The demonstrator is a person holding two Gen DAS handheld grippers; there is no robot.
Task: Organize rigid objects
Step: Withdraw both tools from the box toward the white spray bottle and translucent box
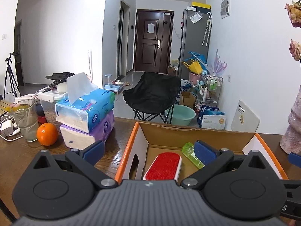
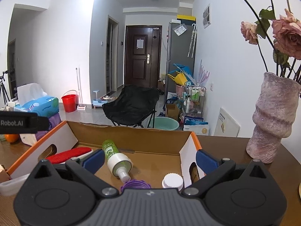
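Note:
An open cardboard box [image 1: 188, 133] with orange-edged flaps stands on the wooden table. Inside lie a red lint brush [image 1: 165, 166] and a green spray bottle [image 1: 191, 154]. My left gripper [image 1: 149, 151] hangs open over the box's left part, above the brush, touching nothing. In the right wrist view the box [image 2: 135, 138] holds the green spray bottle [image 2: 115, 159], the red brush [image 2: 72, 153], a purple ribbed cap [image 2: 134, 184] and a white cap [image 2: 172, 180]. My right gripper [image 2: 149, 160] is open above the bottle, its pads wide apart and clear of it.
Left of the box sit stacked tissue packs [image 1: 86, 113], an orange [image 1: 47, 134], a glass [image 1: 25, 120] and chargers. A pink vase [image 2: 272, 120] with dried roses stands at the right. The other gripper's body [image 2: 18, 122] juts in from the left.

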